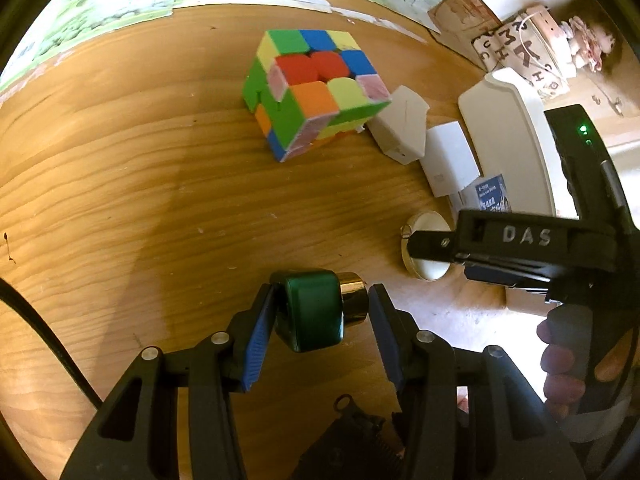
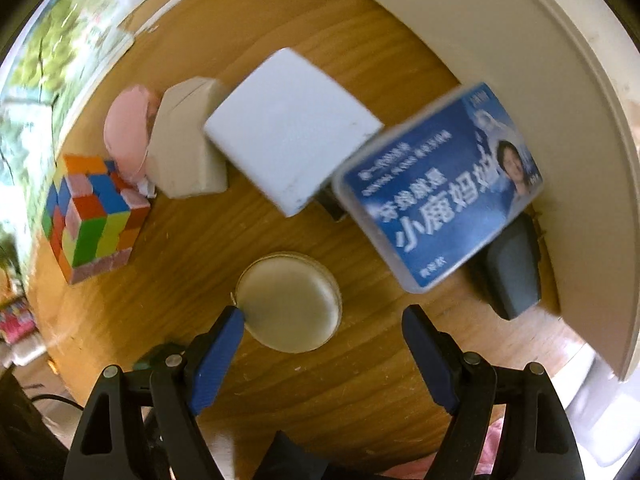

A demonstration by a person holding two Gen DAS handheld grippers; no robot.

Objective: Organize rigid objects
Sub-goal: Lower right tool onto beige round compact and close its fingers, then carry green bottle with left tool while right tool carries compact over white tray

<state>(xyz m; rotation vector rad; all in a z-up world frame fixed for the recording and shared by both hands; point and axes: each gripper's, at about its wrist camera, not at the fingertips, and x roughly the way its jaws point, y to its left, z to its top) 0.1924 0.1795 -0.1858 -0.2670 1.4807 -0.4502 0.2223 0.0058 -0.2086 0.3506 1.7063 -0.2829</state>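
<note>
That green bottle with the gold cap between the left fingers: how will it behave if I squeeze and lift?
The green bottle looks glossy, so probably slippery against the left gripper pads. Its rounded body lies on its side and may roll if nudged. Looks rigid, possibly glass, so grip gently.

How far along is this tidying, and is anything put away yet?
Nothing looks put away yet. In hand: the left hand-held gripper brackets a green bottle with a gold cap, and the open right hand-held gripper hovers at a round tin. Left on the table: the puzzle cube, white boxes and blue card case beside the white bin.
</note>
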